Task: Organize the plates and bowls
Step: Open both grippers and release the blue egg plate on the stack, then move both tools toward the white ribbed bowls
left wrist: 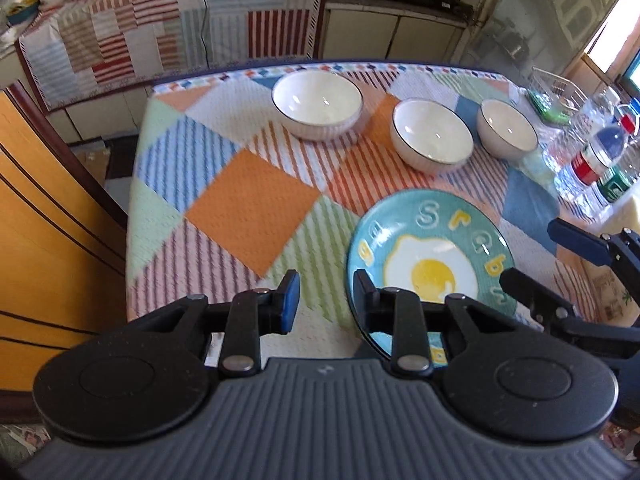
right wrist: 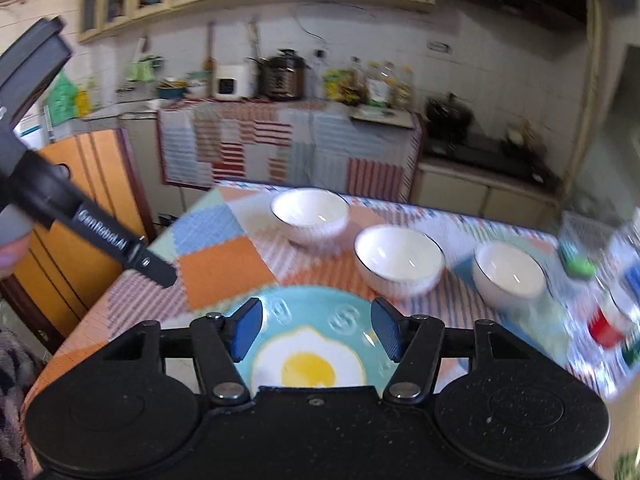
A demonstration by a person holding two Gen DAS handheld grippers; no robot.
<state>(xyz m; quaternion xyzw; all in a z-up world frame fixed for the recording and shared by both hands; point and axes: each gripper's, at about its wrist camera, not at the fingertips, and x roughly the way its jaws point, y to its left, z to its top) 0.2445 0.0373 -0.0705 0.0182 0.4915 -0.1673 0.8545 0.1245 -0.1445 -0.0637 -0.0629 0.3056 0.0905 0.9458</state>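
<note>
A teal plate with a fried-egg picture and raised letters lies flat at the near side of the patchwork tablecloth. Three white dark-rimmed bowls stand apart in a row behind it: left, middle, right. My left gripper hovers open over the plate's left rim, only cloth and a sliver of rim between its pads. My right gripper comes in from the right above the plate, jaws wide. In the right wrist view this gripper is open above the plate, touching nothing.
Water bottles and a clear tub with a green sponge crowd the table's right edge. An orange door stands close on the left. A counter draped in striped cloth lies beyond the far edge.
</note>
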